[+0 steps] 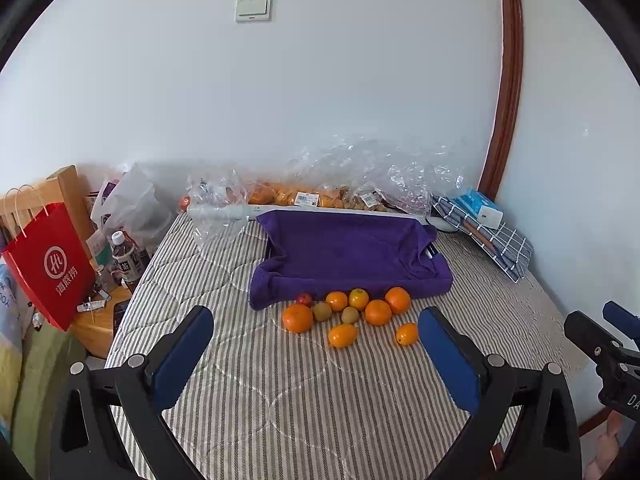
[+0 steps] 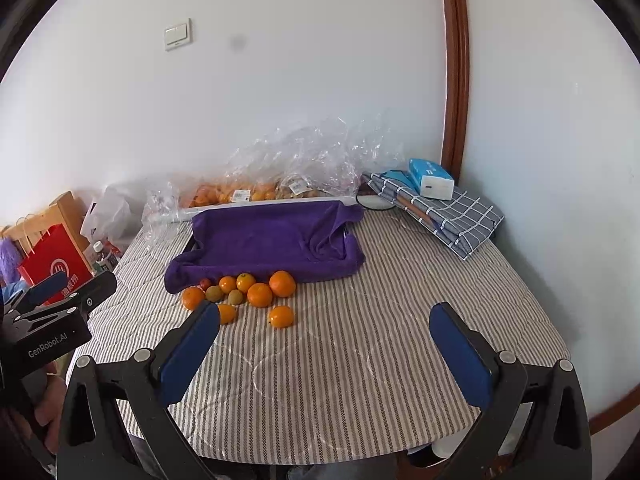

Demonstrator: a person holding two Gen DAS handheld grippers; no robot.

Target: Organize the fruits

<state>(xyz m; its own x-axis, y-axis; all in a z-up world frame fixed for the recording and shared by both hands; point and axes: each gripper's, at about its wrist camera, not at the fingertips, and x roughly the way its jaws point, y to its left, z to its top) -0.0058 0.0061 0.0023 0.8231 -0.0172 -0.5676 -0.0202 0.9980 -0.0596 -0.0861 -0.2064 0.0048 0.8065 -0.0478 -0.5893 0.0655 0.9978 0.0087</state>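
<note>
Several oranges [image 1: 297, 318] [image 2: 259, 295], two brownish kiwis [image 1: 322, 311] [image 2: 214, 293] and a small red fruit [image 1: 304, 299] [image 2: 205, 283] lie on the striped table cover in front of a tray draped with a purple towel [image 1: 348, 256] [image 2: 272, 242]. Two small oranges [image 1: 342, 335] [image 2: 281, 316] lie nearest me. My left gripper [image 1: 316, 322] is open and empty, held above the table short of the fruit. My right gripper [image 2: 325, 318] is open and empty, to the right of the fruit. The right gripper's tip also shows in the left wrist view [image 1: 600, 332].
Clear plastic bags of more fruit [image 1: 304, 196] [image 2: 248, 192] lie along the back wall. A checked cloth with a blue tissue box [image 1: 480, 206] [image 2: 432, 178] lies at back right. A red paper bag [image 1: 48, 264], bottles and a wooden chair stand left of the table.
</note>
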